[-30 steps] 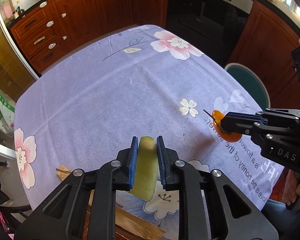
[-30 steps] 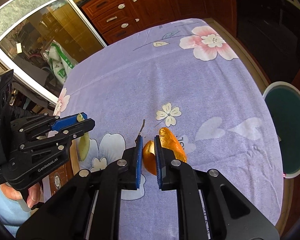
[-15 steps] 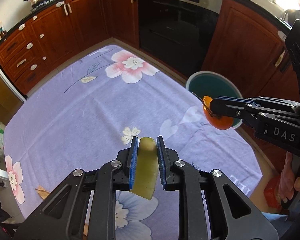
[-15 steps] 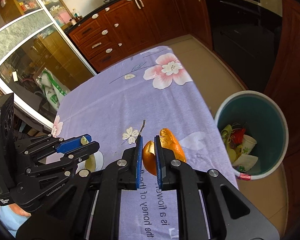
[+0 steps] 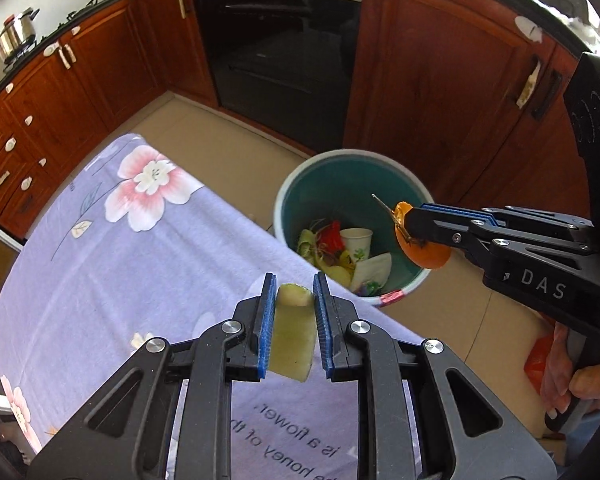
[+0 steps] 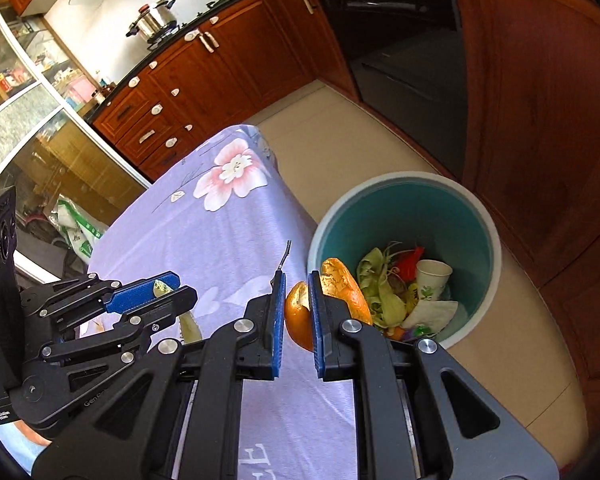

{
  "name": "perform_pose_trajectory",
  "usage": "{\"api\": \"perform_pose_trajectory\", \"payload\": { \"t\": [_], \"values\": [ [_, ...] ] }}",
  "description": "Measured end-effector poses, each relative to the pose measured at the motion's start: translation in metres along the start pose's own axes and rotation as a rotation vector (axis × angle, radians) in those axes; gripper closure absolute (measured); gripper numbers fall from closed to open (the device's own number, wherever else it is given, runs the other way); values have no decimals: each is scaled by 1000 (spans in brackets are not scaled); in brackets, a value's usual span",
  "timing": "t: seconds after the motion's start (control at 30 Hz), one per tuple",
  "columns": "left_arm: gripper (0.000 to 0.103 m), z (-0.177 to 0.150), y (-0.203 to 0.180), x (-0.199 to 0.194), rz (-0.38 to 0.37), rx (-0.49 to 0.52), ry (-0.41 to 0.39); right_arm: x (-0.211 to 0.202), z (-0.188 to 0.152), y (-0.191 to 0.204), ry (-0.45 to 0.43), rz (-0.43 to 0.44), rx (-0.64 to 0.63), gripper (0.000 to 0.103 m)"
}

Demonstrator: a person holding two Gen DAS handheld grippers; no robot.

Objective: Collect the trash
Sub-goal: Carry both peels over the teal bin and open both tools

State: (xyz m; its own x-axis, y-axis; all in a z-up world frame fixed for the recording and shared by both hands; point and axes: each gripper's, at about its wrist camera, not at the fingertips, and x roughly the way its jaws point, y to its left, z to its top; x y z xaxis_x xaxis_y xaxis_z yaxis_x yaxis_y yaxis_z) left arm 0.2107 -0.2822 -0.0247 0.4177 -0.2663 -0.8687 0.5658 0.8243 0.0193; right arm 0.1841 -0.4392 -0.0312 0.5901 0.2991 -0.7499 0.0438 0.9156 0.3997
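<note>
I am holding both grippers tipped steeply downward past the edge of the table (image 5: pixel 100 264), which is covered by a lilac flowered cloth. My left gripper (image 5: pixel 294 300) is clamping a pale green strip of peel (image 5: pixel 294 332) flat between its blue pads, the strip hanging down behind the fingertips above the cloth's edge. My right gripper (image 6: pixel 297 300) is pinching an orange peel (image 6: pixel 300 316) by its rim, so the curved shell bulges out on the right side of the fingers and a thin dark stem pokes up past the left pad. In the left wrist view the right gripper (image 5: pixel 406 224) is reaching in from the right, with a hand (image 5: pixel 572 376) wrapped around its grip, and it is carrying the orange peel (image 5: pixel 424 254) over the near rim of the teal trash bin (image 5: pixel 320 184). The bin is standing on the tiled floor just beside the table, with a paper cup (image 6: pixel 430 278), green scraps and crumpled paper inside.
</note>
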Motion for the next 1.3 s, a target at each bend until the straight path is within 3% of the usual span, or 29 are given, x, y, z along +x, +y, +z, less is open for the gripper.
{"api": "perform_pose_trajectory", "payload": {
  "t": [0.43,0.73,0.93,1.0,1.07,1.2,1.3],
  "values": [
    [83,47,-54,53,-56,59,22,14,1,-78,27,-61,142,92],
    [82,54,-58,100,-74,35,99,39,-1,-95,89,-74,170,92],
    [81,49,-48,112,-75,5,122,51,-1,-97,113,-71,175,91],
    [70,49,-45,110,-71,-7,124,55,0,-97,121,-68,176,91],
    [47,48,-43,107,-45,-6,107,58,0,-95,126,-66,169,91],
    [42,43,-40,102,-28,-7,102,59,1,-90,124,-64,152,91],
    [33,40,-35,98,-33,-22,99,60,3,-87,123,-66,144,91]
  ]
}}
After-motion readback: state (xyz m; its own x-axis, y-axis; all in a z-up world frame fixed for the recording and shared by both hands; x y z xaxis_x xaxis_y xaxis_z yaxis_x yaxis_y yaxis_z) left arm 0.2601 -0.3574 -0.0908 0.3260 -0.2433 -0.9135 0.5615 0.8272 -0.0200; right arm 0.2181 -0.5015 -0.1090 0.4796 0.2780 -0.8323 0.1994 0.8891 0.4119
